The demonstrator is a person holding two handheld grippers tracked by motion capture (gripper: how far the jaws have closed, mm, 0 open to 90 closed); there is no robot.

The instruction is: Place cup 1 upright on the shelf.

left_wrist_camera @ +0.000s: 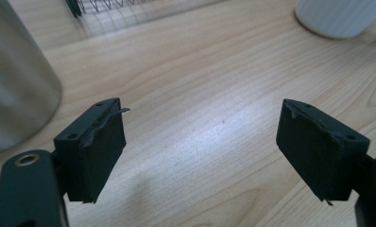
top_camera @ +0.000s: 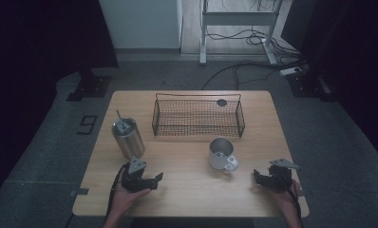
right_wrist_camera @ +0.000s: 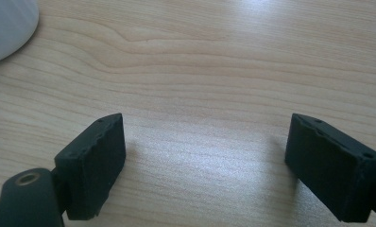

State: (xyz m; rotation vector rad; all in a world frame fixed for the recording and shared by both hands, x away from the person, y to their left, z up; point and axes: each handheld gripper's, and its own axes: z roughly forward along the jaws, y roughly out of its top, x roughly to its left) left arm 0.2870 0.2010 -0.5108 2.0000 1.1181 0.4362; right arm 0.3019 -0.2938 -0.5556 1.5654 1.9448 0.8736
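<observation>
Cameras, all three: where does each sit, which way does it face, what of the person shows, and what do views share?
High view: above the person's side, facing forward and down on the table; both hands, left gripper and right gripper show.
Left gripper view: rides the left gripper, faces the steel tumbler, wire basket and white mug; open jaws show.
Right gripper view: rides the right gripper, faces tabletop; open jaws show.
Shared: the mug appears in all three views.

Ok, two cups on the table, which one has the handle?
The white mug, right of centre in front of the wire basket; its handle points toward the person's side. The steel tumbler at left has no handle, just a straw standing in it.
</observation>
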